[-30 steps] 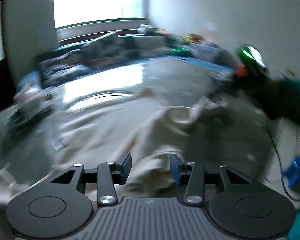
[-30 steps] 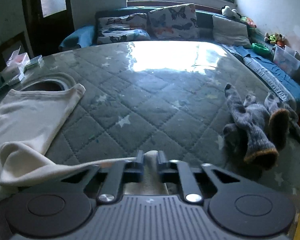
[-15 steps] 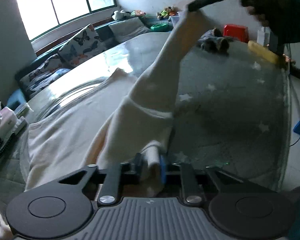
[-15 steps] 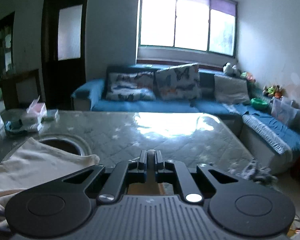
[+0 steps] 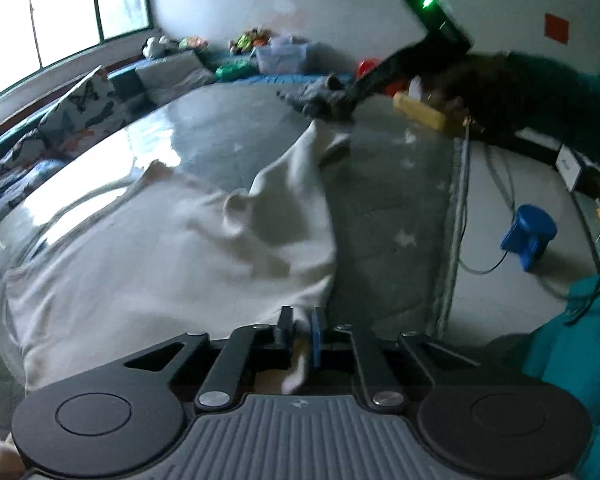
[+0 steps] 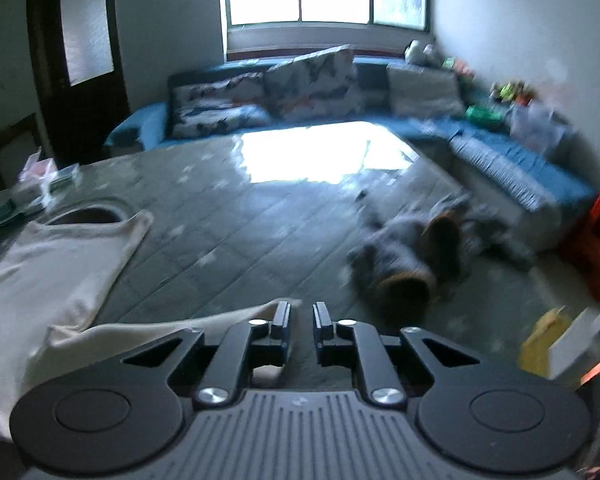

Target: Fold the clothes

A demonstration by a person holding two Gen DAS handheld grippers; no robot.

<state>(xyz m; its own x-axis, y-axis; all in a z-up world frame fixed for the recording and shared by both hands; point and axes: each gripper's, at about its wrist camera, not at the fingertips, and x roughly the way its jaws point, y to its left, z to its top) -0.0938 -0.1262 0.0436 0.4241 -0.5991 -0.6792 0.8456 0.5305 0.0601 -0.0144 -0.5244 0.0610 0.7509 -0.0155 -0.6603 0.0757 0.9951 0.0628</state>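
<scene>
The left claw (image 5: 299,334), jaws just eased, pinches the shirt (image 5: 148,252) hem. The right claw (image 6: 300,320), jaws just parted, has dropped the cloth beside its left finger. No fold shows; the socks (image 6: 412,248) ahead lie untouched.

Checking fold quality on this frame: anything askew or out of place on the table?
Yes. The cream cotton garment lies rumpled, with a raised ridge running toward the grey knitted socks, not flat. The left gripper pinches its near edge; the right gripper has just opened, fabric only beside its left finger.
</scene>
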